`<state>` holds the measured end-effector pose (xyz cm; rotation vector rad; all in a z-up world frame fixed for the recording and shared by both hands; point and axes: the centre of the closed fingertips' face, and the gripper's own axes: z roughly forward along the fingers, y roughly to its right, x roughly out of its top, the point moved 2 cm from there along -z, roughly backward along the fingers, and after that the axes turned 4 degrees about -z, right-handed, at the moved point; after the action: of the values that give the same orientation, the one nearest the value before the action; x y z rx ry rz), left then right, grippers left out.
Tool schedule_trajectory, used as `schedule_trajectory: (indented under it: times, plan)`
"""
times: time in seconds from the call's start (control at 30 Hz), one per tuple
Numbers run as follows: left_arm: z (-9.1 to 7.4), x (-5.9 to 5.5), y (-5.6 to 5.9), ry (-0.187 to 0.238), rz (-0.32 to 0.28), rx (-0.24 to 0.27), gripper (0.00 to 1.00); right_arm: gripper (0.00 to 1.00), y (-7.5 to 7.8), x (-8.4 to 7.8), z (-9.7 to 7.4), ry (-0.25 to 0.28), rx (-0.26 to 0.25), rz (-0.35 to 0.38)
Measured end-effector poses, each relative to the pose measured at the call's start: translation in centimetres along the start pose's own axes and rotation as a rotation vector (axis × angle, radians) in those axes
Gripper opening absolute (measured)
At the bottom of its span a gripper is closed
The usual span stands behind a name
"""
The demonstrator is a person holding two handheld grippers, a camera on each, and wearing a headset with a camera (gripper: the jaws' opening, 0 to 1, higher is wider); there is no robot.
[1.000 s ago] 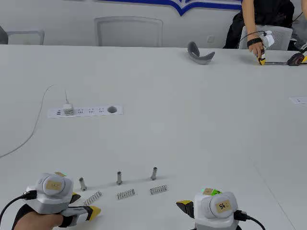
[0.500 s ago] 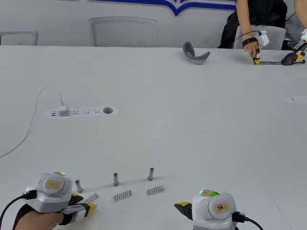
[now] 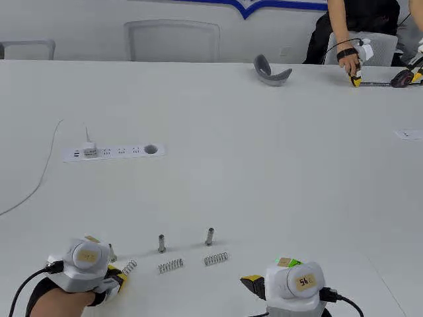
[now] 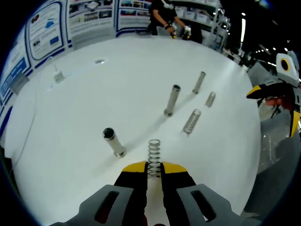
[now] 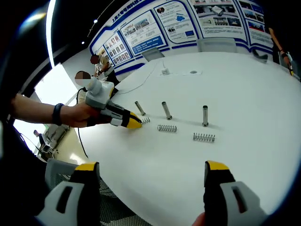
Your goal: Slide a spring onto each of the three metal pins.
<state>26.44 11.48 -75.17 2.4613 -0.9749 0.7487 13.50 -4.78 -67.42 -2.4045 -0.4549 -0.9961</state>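
Pinching first spring (image 4: 154, 151) end in narrow jaws, left gripper (image 4: 154, 167) begins; right gripper (image 5: 151, 170) jaws wide, empty. All three pins (image 3: 162, 243) bare, other two springs (image 3: 170, 265) loose on table (image 3: 264, 165).

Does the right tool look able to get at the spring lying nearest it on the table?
Probably yes. The right tool is open and faces that spring across bare table; nothing lies between. The pin behind it stands apart, and the left tool is off at the leftmost spring.
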Motion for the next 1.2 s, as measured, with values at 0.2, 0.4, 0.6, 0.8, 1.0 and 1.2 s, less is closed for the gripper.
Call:
schedule_trajectory:
  times: [0.2, 0.4, 0.6, 0.8, 1.0, 1.2]
  plan:
    - [-0.8, -0.6, 0.1, -0.004, -0.086, 0.005, 0.11, 0.93, 0.0, 0.0, 0.0, 0.007, 0.002, 0.008]
    - [-2.1, -1.5, 0.8, 0.014, -0.098, -0.01, 0.11, 0.93, -0.2, -0.2, 0.1, 0.01, 0.007, 0.016]
    - [-3.4, -2.5, 0.9, 0.021, -0.113, -0.02, 0.11, 0.92, -0.6, -0.3, 0.3, 0.01, 0.021, 0.016]
    - [-4.9, -3.4, 1.5, 0.019, -0.112, -0.029, 0.11, 0.91, -1.0, -0.1, 0.6, 0.018, 0.044, 0.026]
    - [-6.2, -3.6, 3.9, 0.03, -0.093, -0.068, 0.11, 0.9, -1.4, -0.2, 1.0, 0.013, 0.061, 0.023]
    - [-7.1, -2.9, 6.2, 0.054, -0.073, -0.104, 0.11, 0.88, -1.9, -0.1, 1.2, 0.014, 0.086, 0.026]
